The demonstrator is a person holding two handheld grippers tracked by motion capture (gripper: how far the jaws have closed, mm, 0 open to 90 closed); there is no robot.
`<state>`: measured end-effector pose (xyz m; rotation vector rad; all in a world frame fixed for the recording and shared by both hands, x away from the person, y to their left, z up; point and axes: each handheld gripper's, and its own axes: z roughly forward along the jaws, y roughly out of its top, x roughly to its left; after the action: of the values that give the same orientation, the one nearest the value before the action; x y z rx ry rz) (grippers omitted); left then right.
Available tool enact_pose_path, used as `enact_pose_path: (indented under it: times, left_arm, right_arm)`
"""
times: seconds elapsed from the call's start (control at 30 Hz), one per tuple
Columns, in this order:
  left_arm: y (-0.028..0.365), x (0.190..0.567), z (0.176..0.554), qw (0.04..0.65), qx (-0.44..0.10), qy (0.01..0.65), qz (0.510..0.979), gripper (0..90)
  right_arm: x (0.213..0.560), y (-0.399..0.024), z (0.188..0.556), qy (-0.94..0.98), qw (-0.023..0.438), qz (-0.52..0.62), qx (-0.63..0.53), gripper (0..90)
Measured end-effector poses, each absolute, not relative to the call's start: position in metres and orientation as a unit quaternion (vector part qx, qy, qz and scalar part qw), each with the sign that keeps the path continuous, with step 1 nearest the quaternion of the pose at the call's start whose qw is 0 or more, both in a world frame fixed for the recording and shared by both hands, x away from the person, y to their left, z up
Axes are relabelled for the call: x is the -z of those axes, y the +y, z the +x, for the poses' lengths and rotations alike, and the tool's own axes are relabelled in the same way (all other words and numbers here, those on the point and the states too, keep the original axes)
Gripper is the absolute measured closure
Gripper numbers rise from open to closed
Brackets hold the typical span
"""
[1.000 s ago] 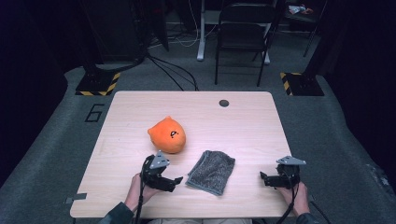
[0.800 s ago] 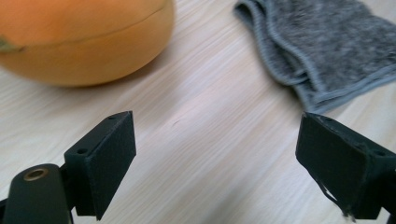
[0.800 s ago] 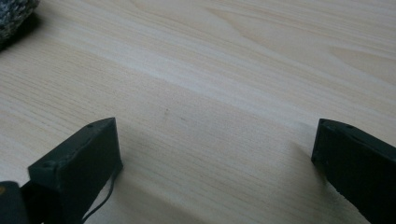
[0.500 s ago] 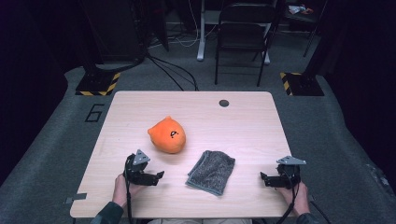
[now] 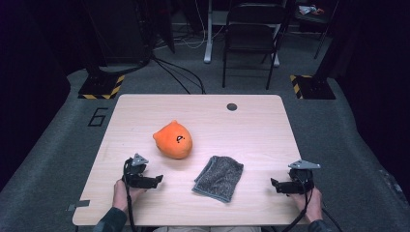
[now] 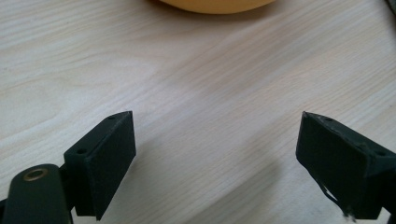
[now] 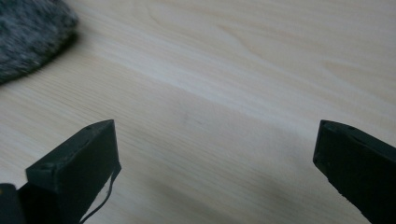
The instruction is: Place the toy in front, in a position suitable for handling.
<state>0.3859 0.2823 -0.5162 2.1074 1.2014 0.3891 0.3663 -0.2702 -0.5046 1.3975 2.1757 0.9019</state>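
folded grey fuzzy cloth (image 5: pixel 218 177) mid-table | round orange plush toy (image 5: pixel 173 139) behind-left of it, maybe touching nothing | left gripper (image 5: pixel 157 180) left of cloth, jaws wide, empty | right gripper (image 5: pixel 274 184) right of cloth, jaws wide, empty

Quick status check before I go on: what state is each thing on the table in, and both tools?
Orange plush toy: resting on the table, untouched.
Grey cloth: folded, lying flat, apart from the toy.
Left tool: open, nothing between its jaws, low over bare wood near the toy.
Right tool: open, empty, near the table's right edge, pointing toward the cloth.
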Motion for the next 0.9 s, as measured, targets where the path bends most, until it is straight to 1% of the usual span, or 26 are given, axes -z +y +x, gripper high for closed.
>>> enact_pose_path:
  times: [0.17,0.37,0.6,0.9]
  left_arm:
    - [0.285,0.52,0.389,0.341,-0.146,0.471,0.801,11.6]
    - [0.285,0.52,0.388,0.328,-0.156,0.465,0.808,11.6]
    - [0.284,0.526,0.385,0.33,-0.194,0.449,0.807,11.5]
    - [0.286,0.53,0.383,0.35,-0.201,0.444,0.8,11.5]
  right_arm:
    - [0.485,-0.256,0.365,0.78,0.19,0.484,-0.347,0.0]
    - [0.469,-0.229,0.36,0.797,0.183,0.455,-0.352,0.0]
    - [0.461,-0.202,0.359,0.816,0.174,0.425,-0.353,0.0]
    - [0.457,-0.161,0.363,0.835,0.158,0.39,-0.354,0.0]
